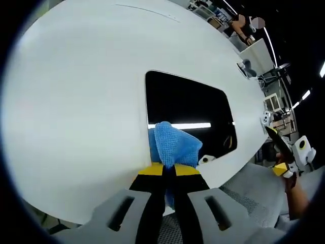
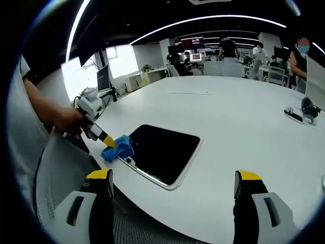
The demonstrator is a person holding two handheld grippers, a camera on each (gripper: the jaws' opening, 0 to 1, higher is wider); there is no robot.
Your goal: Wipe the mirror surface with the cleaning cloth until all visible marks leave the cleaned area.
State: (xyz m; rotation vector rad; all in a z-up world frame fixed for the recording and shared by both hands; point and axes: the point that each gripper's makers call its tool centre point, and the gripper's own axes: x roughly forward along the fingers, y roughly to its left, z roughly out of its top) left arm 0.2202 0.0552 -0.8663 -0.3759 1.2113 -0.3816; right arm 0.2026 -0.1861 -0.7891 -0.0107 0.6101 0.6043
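Left gripper view: the left tool (image 1: 169, 170) rises from the bottom edge, its 2 yellow-tipped jaws closed tight on a bunched blue cleaning cloth (image 1: 172, 142). The cloth rests on the near edge of the mirror (image 1: 188, 107), a dark rounded rectangle lying flat on a large white table (image 1: 76, 101). The glass reflects a bright ceiling strip light, and I cannot make out any marks on it from here. Gripping the cloth in a wad gives a soft pad that juts past the jaws, so the fabric, not the jaw tips, meets the glass. At the right edge the right tool (image 1: 277, 137) is held off the table, beyond its rim.

Right gripper view: the right tool (image 2: 172, 185) has its 2 jaws wide apart with nothing between them, hanging back over the near table edge. It seems parked there to stay clear of the wiping while watching the whole mirror (image 2: 165, 150). The left tool (image 2: 104, 138) comes in from the left in a person's hand (image 2: 68, 122), pressing the blue cloth (image 2: 118, 147) against the mirror's near left corner. The mirror sits close to the table's (image 2: 244, 117) near rim, within easy reach. Most of the glass lies beyond the cloth, so I judge the wiping is at an early stage.
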